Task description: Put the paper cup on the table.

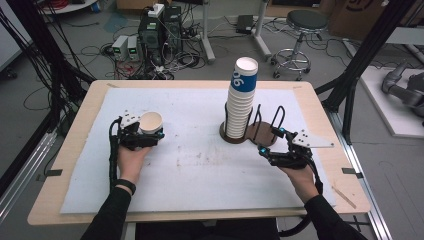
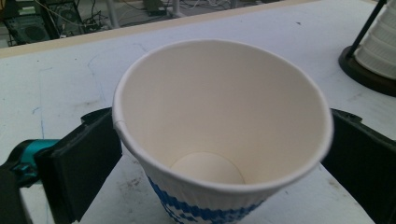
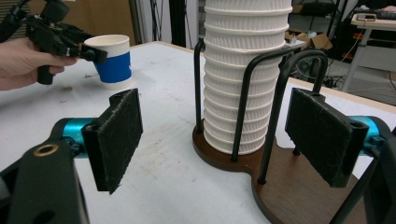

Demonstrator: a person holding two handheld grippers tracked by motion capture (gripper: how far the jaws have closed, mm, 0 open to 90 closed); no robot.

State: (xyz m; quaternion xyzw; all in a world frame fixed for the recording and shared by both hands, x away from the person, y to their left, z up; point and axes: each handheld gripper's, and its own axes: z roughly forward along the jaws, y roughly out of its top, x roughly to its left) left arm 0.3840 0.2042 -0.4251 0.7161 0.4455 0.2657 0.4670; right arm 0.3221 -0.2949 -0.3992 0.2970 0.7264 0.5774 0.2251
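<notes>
Paper cup [image 2: 219,135] upright, blue-white pattern – between left hand-held gripper [image 1: 144,134] jaws.

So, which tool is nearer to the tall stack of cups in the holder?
The right tool. It sits open just in front of the wooden holder base, beside the stack of cups. The left tool is far across the table, around a single cup.

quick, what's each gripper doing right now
left gripper: open, cup standing between its jaws, not clamped.
right gripper: open, empty, by the cup holder.
</notes>
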